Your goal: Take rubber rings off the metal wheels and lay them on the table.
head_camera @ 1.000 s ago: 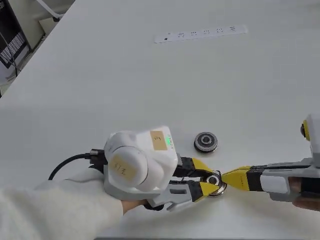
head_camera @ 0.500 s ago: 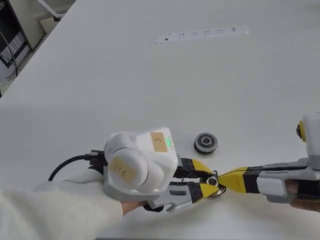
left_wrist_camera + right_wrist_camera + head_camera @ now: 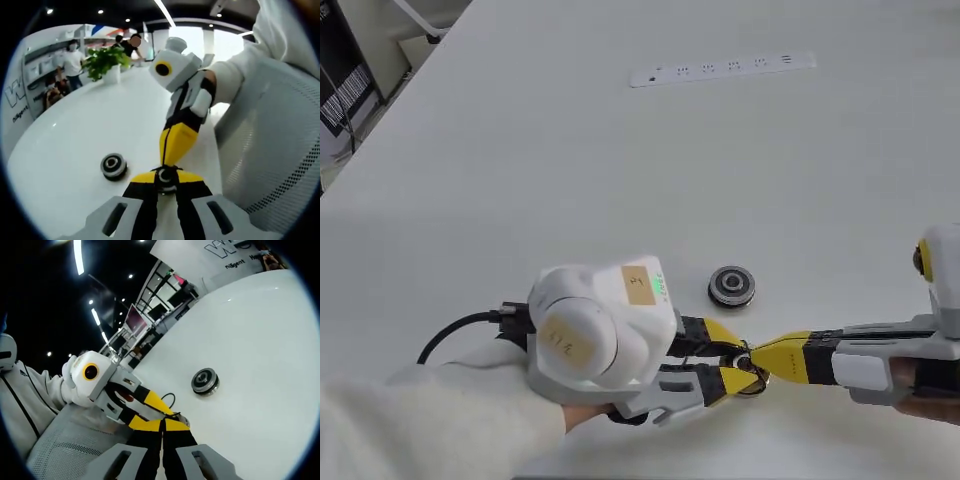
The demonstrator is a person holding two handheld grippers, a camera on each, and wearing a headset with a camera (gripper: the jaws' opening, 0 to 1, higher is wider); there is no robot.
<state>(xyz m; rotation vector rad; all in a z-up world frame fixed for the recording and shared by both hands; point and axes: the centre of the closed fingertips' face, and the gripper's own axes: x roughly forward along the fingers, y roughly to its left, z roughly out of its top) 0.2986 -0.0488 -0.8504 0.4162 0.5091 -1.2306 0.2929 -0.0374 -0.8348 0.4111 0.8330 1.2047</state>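
Note:
My left gripper (image 3: pixel 738 366) (image 3: pixel 165 176) is shut on a small metal wheel (image 3: pixel 751 376) (image 3: pixel 165 180) just above the table near its front edge. My right gripper (image 3: pixel 754 364) (image 3: pixel 163 423) comes in from the right. It is shut, with its yellow tips pinching the black rubber ring (image 3: pixel 760 383) at the wheel's edge. In the left gripper view the right gripper (image 3: pixel 174 145) reaches down onto the held wheel. A second wheel (image 3: pixel 731 285) (image 3: pixel 113 166) (image 3: pixel 205 381), with a black ring around it, lies flat on the table just beyond the grippers.
A white power strip (image 3: pixel 722 69) lies far back on the white table (image 3: pixel 620 170). A black cable (image 3: pixel 455 330) trails left from the left gripper. The table's left edge (image 3: pixel 380 120) borders dark equipment. People and a plant (image 3: pixel 106 62) are at the far end.
The right gripper has slid a little to the left, closing in on the held wheel. The left gripper and the loose wheel have stayed put.

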